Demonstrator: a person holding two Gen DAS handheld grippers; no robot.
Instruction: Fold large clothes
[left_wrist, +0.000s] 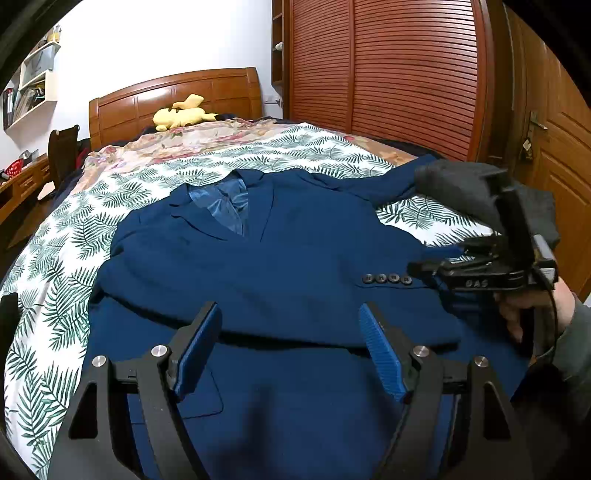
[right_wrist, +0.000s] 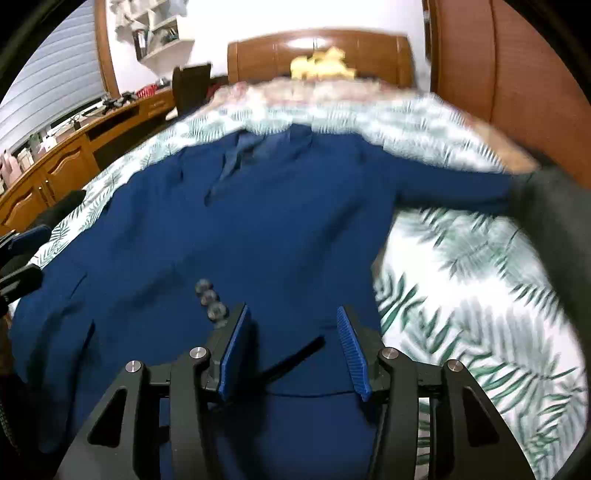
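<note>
A navy suit jacket (left_wrist: 280, 258) lies front-up on the bed, collar toward the headboard. One sleeve is folded across its front, with the cuff buttons (left_wrist: 388, 278) showing. The other sleeve (right_wrist: 461, 188) stretches out to the right. My left gripper (left_wrist: 290, 310) hovers open over the jacket's lower front, nothing between its blue pads. My right gripper (right_wrist: 291, 321) stands open just above the folded sleeve's cuff, beside the buttons (right_wrist: 210, 299); its pads press on nothing. In the left wrist view it (left_wrist: 415, 267) comes in from the right, held by a hand (left_wrist: 532, 310).
The bed has a leaf-print cover (left_wrist: 66, 266), a wooden headboard (left_wrist: 177, 96) and a yellow plush toy (left_wrist: 183, 112). A dark grey cloth (left_wrist: 461, 184) lies at the bed's right edge. A slatted wardrobe (left_wrist: 388, 74) stands on the right, a wooden desk (right_wrist: 74, 155) on the left.
</note>
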